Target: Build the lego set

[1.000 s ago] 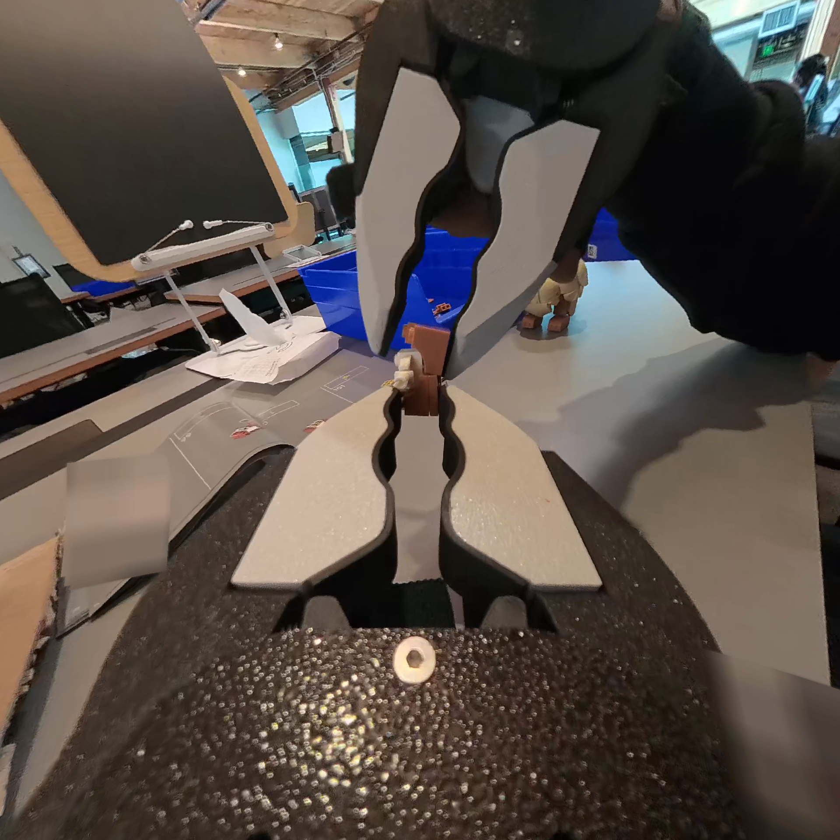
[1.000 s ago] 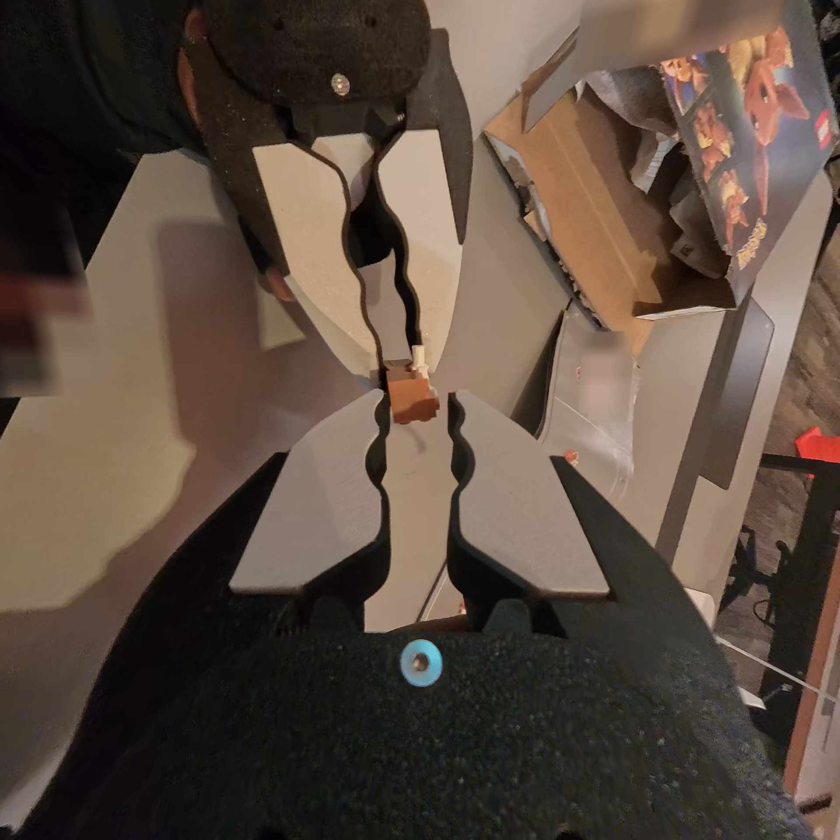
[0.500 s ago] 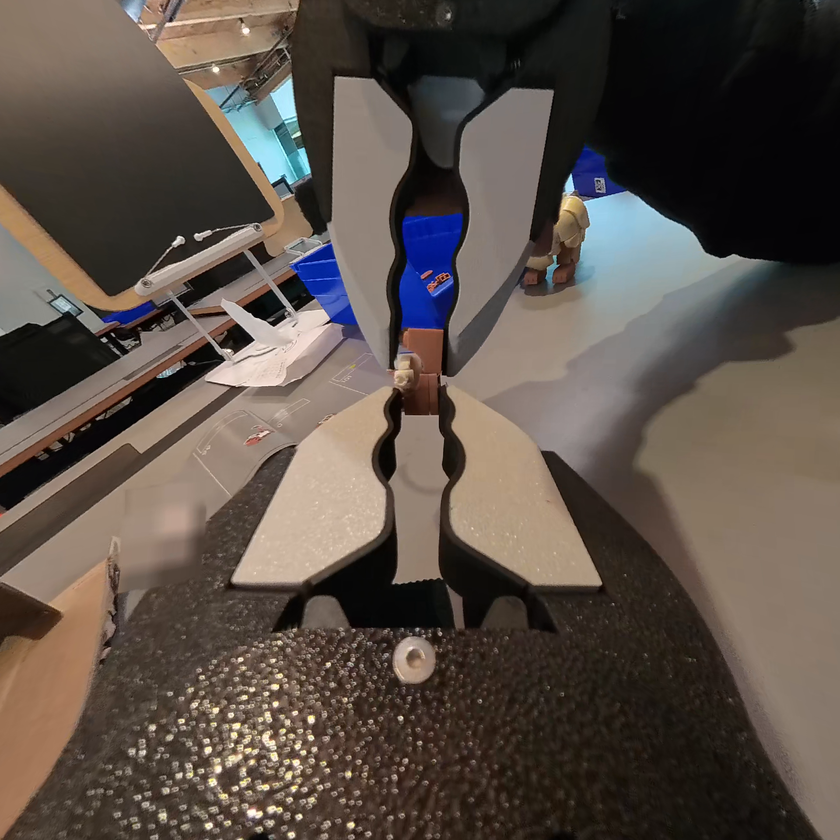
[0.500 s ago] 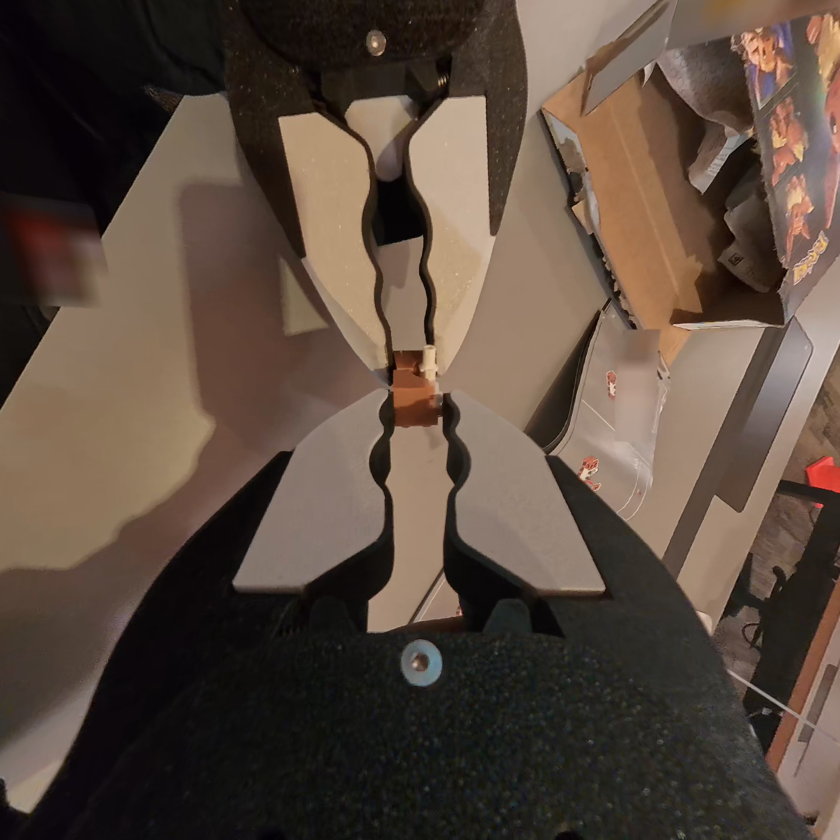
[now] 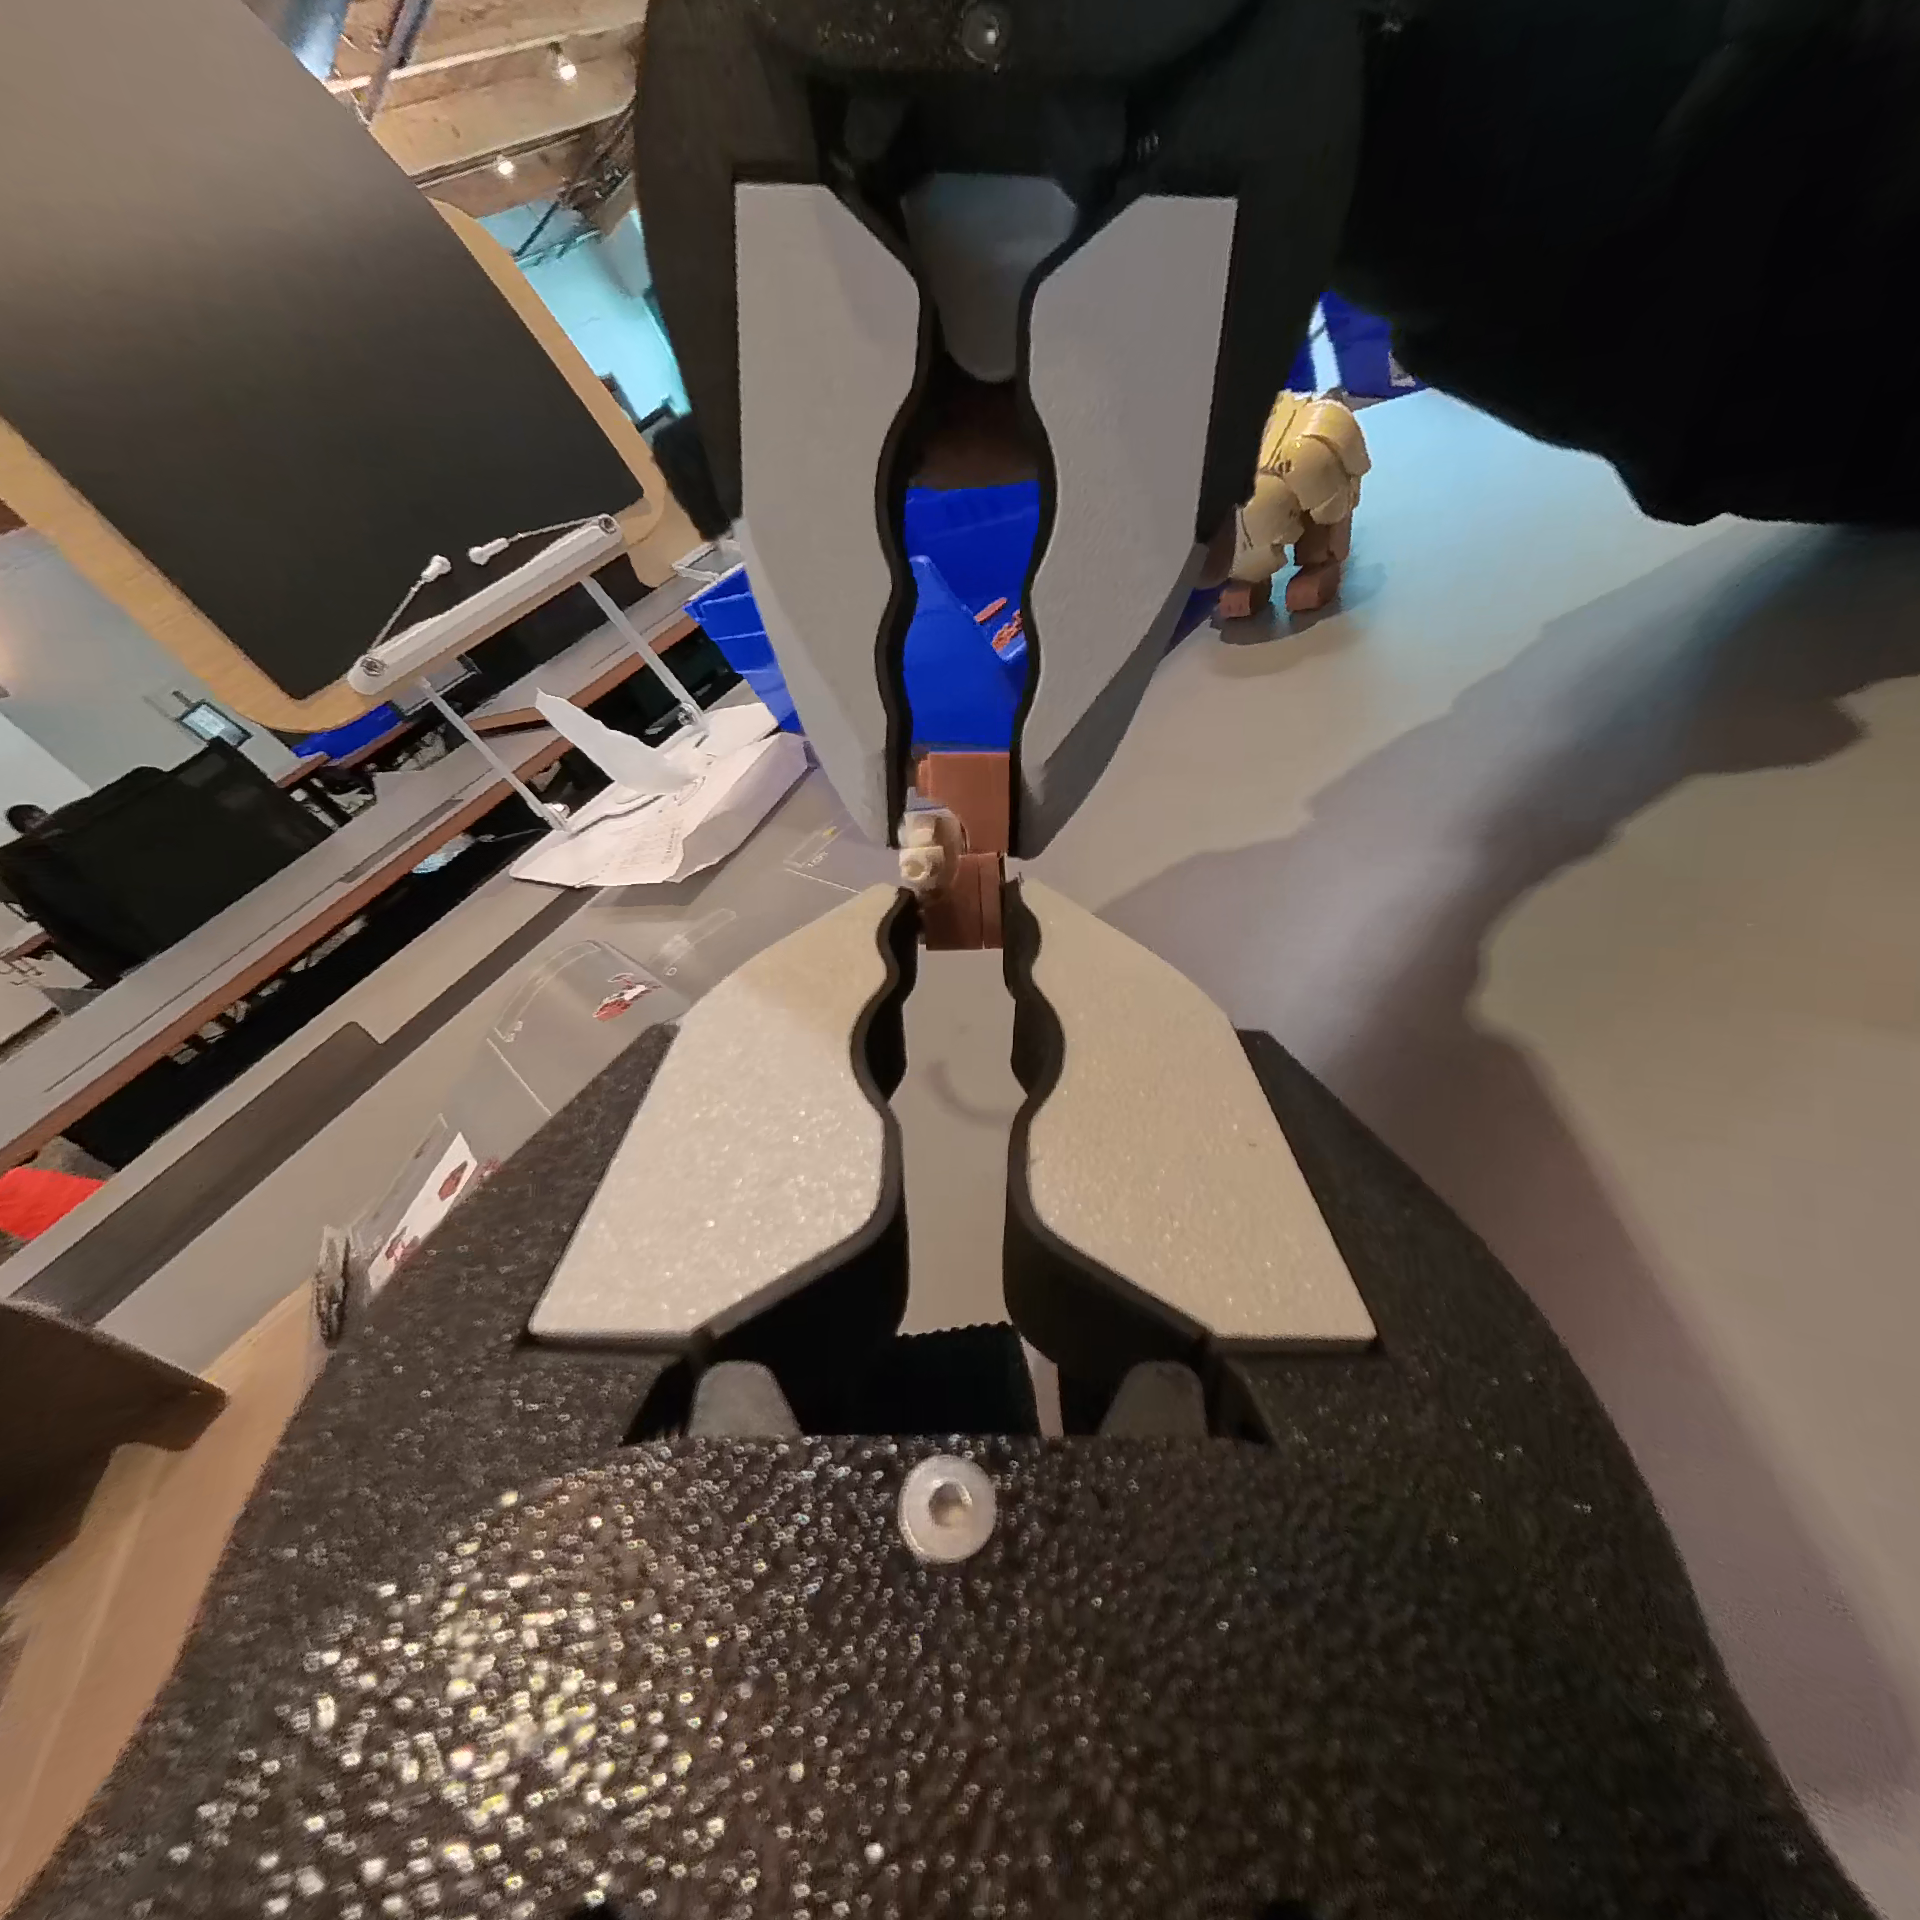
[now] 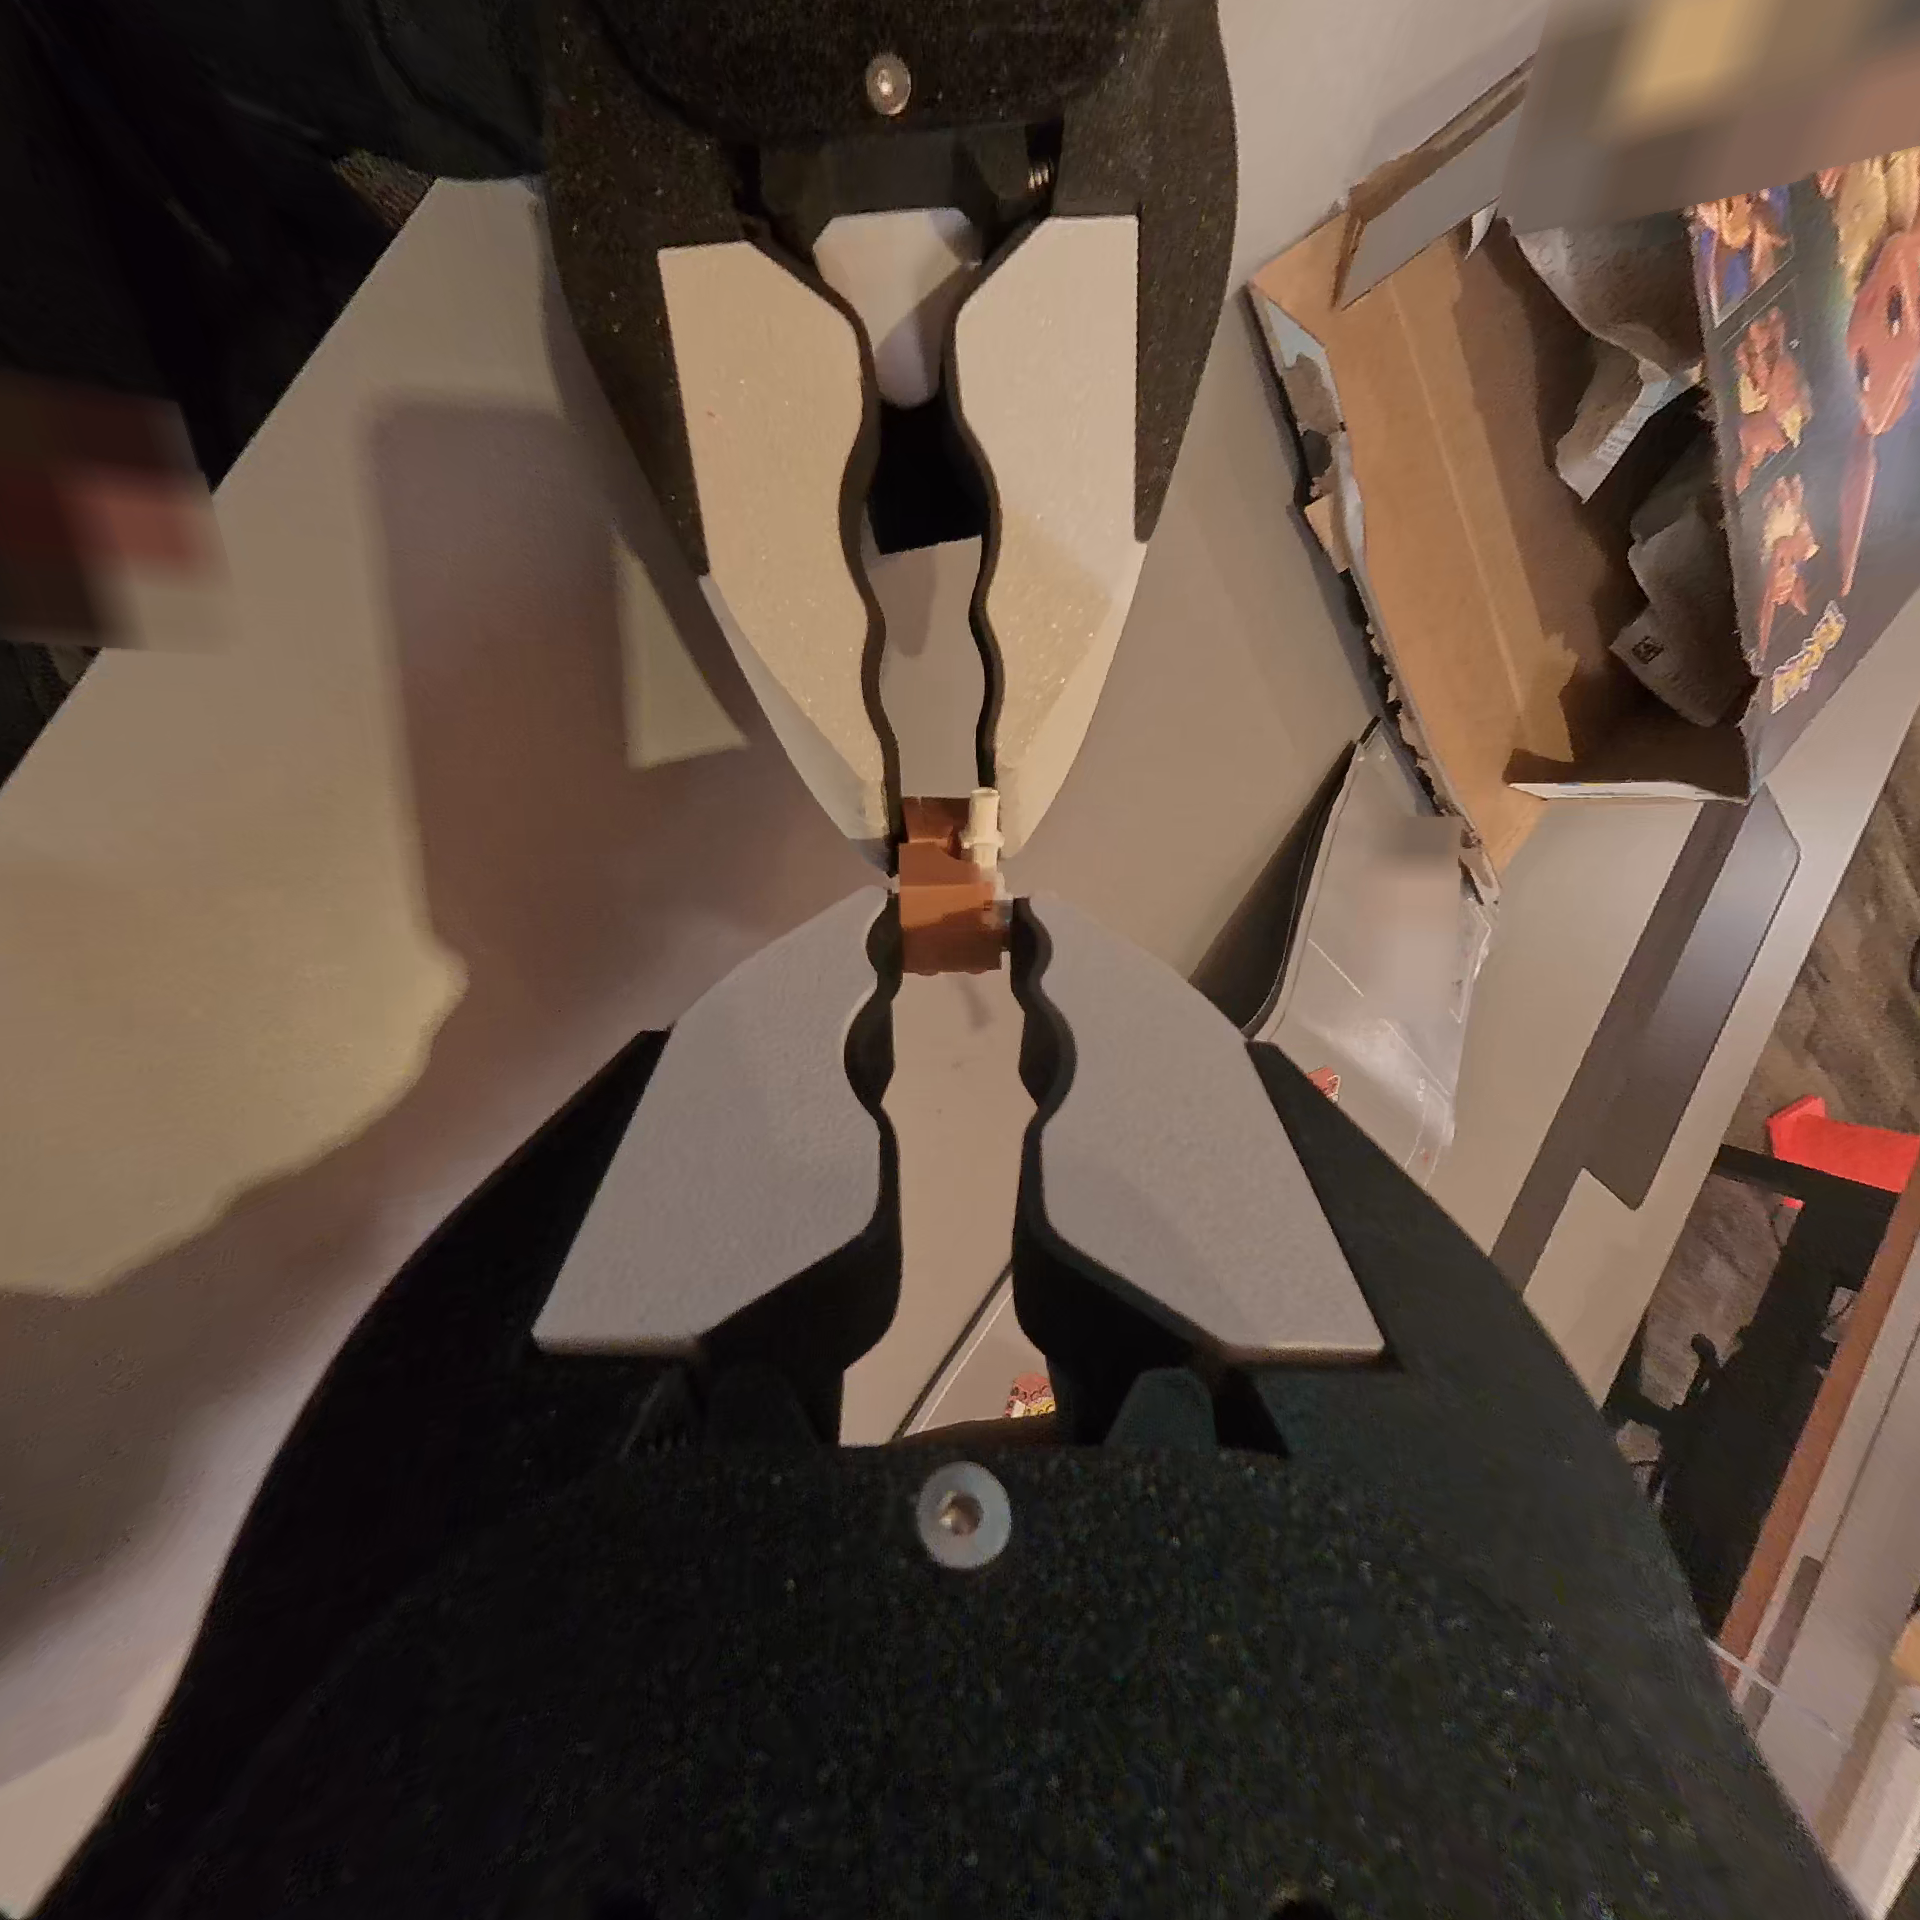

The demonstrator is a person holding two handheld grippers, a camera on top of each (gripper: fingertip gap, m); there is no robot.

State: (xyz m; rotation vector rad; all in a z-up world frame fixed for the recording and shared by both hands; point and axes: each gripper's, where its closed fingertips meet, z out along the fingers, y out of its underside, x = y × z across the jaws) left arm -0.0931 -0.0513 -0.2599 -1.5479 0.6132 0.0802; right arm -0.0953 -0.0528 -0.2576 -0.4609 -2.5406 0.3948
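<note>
Above the grey counter [image 5: 1558, 1039], two grippers meet tip to tip on one small brick build.
Left gripper [image 5: 961, 914] clamps the brown brick piece [image 5: 961, 909], its cream peg [image 5: 920, 847] alongside; right gripper [image 6: 951, 935] pinches the adjoining brown block [image 6: 951, 925]. Both pieces look pressed together, neither let go. Each gripper points straight at the other, level, with a tan figure [image 5: 1299, 499] standing well behind.

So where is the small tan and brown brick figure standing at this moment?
In the left wrist view, the brick figure stands on the grey table, upper right, just right of the right gripper and near the blue bins.
</note>
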